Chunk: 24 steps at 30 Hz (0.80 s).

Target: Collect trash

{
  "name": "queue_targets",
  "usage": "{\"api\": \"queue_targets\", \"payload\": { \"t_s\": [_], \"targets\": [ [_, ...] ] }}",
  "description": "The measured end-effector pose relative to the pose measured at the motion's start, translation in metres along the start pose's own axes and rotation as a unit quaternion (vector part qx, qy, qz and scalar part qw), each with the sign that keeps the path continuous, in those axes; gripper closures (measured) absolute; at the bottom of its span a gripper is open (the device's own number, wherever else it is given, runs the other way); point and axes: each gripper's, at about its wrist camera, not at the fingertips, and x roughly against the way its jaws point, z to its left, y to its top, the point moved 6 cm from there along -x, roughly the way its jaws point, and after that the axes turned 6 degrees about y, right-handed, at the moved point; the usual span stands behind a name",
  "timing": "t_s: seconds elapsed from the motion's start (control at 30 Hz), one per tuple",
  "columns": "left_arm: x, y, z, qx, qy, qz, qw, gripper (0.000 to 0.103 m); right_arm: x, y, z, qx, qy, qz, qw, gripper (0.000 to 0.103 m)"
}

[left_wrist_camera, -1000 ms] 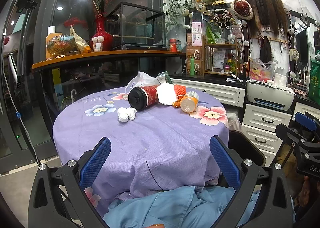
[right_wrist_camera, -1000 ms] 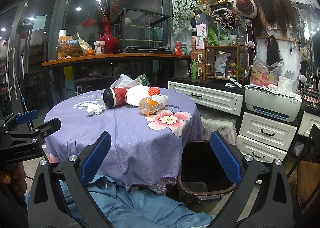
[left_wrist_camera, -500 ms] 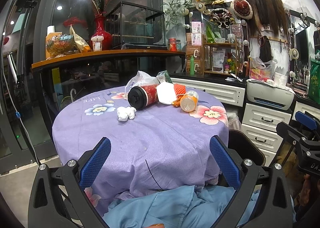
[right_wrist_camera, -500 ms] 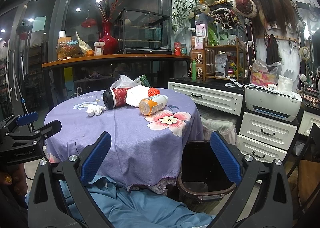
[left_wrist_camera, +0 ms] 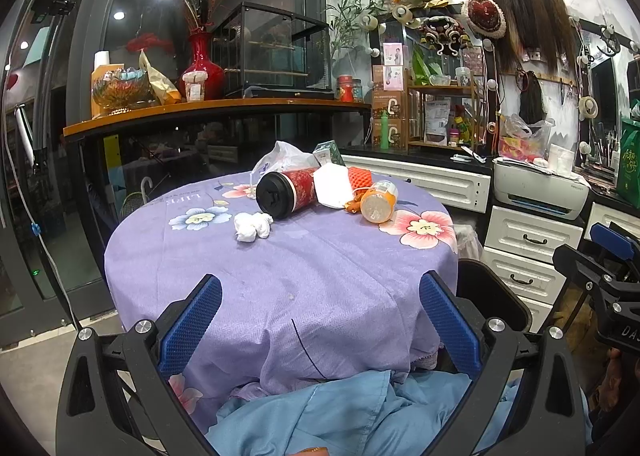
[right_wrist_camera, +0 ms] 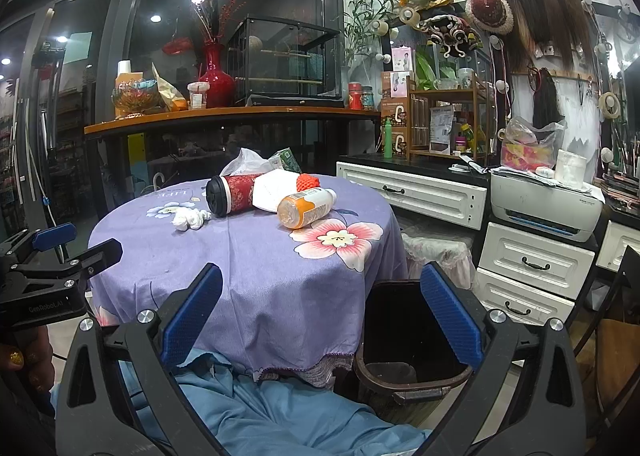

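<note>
Trash lies at the far side of a round table with a purple flowered cloth (left_wrist_camera: 304,280): a red cup with a black lid (left_wrist_camera: 286,196) on its side, a crumpled white tissue (left_wrist_camera: 252,226), a white mask (left_wrist_camera: 334,188), an orange bottle (left_wrist_camera: 378,202), red foam netting (left_wrist_camera: 360,177) and a plastic bag (left_wrist_camera: 280,158). The cup (right_wrist_camera: 232,194), tissue (right_wrist_camera: 190,219) and bottle (right_wrist_camera: 306,208) also show in the right wrist view. A dark trash bin (right_wrist_camera: 412,340) stands by the table's right side. My left gripper (left_wrist_camera: 320,320) and right gripper (right_wrist_camera: 320,316) are open and empty, short of the table.
White drawers (right_wrist_camera: 536,264) with a printer (right_wrist_camera: 544,200) stand at the right. A wooden shelf (left_wrist_camera: 216,110) with a red vase and a glass case is behind the table. Blue cloth (right_wrist_camera: 280,408) lies below both grippers.
</note>
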Motion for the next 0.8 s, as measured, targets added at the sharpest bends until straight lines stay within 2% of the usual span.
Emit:
{"api": "queue_targets", "payload": {
  "t_s": [0.5, 0.67, 0.8],
  "targets": [
    [-0.003, -0.002, 0.001, -0.001, 0.001, 0.005, 1.0000, 0.005, -0.002, -0.004, -0.002, -0.002, 0.000, 0.006, 1.000, 0.005],
    [-0.021, -0.009, 0.006, -0.006, 0.004, 0.039, 0.9992, 0.005, -0.021, -0.014, -0.004, -0.013, 0.012, 0.042, 0.999, 0.005],
    [-0.044, -0.016, 0.012, -0.015, 0.011, 0.085, 0.9962, 0.005, -0.037, -0.015, -0.013, -0.028, 0.026, 0.072, 0.997, 0.005]
  ]
}}
